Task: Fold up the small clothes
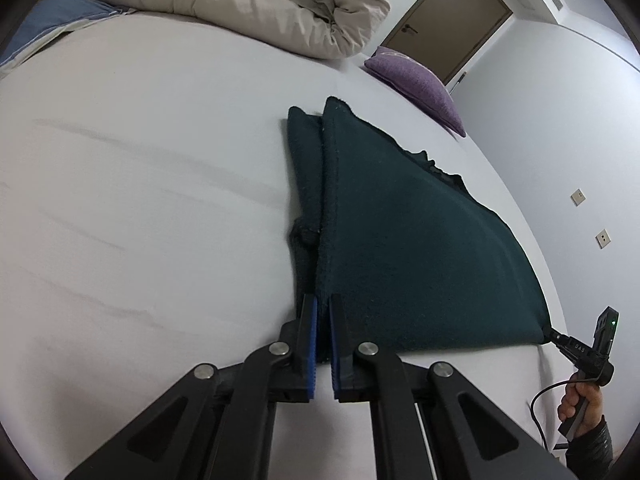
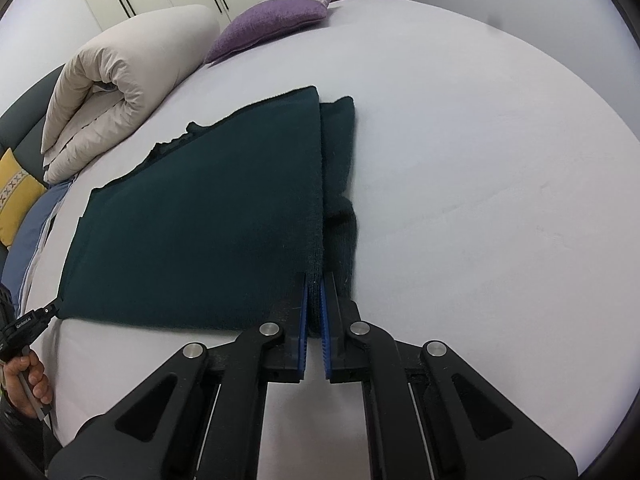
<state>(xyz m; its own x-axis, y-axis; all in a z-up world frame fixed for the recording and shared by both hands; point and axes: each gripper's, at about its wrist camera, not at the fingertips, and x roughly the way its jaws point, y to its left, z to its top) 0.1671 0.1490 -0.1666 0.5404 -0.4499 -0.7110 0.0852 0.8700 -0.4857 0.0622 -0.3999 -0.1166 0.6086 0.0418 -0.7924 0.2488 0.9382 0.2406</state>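
Observation:
A dark teal knitted garment (image 1: 404, 240) lies partly folded on the white bed sheet (image 1: 140, 200), with a sleeve tucked along its left side in the left wrist view. My left gripper (image 1: 323, 304) is shut on the garment's near left corner, the blue pads pinching the fabric edge. In the right wrist view the same garment (image 2: 208, 220) spreads to the left, and my right gripper (image 2: 315, 280) is shut on its near right corner. Each gripper shows small in the other's view: the right one (image 1: 554, 334) at the garment's far corner, the left one (image 2: 52, 310) likewise.
A rolled beige duvet (image 2: 120, 92) and a purple cushion (image 2: 276, 20) lie at the far side of the bed. A yellow pillow (image 2: 12, 200) and blue bedding (image 2: 36, 232) sit at the left. A hand (image 1: 580, 400) holds the right gripper's handle. A door (image 1: 452, 20) stands beyond.

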